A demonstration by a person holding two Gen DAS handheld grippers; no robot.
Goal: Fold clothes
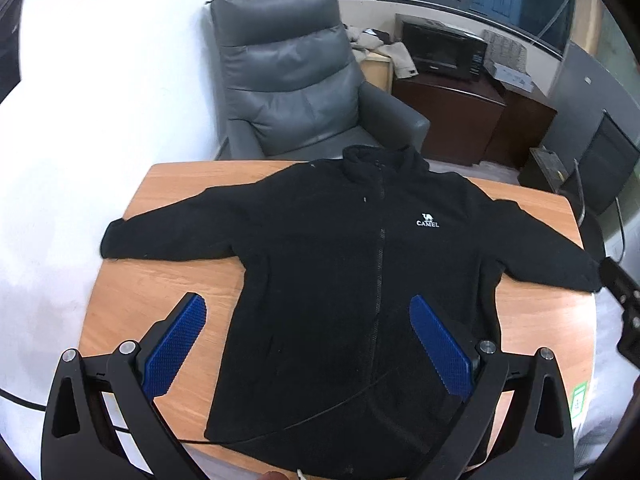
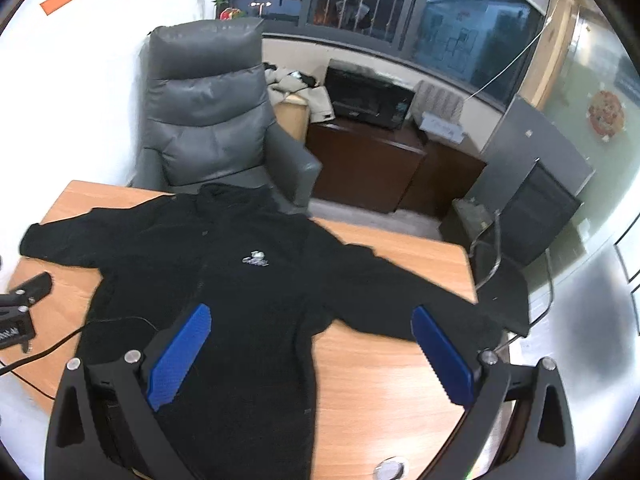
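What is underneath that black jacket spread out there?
The black jacket lies front up on a wooden table, both sleeves spread wide. Bare wood shows around it. Whatever sits directly beneath the fabric is covered, so I cannot tell.

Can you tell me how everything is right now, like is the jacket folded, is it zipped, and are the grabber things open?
black jacket: spread flat on the table, front up, not folded, zipped shut
jacket sleeves: stretched out to both sides, ends hanging past the table edges
wooden table: holds the jacket
left gripper: open, holding nothing
right gripper: open, holding nothing
grey armchair: nobody sitting in it
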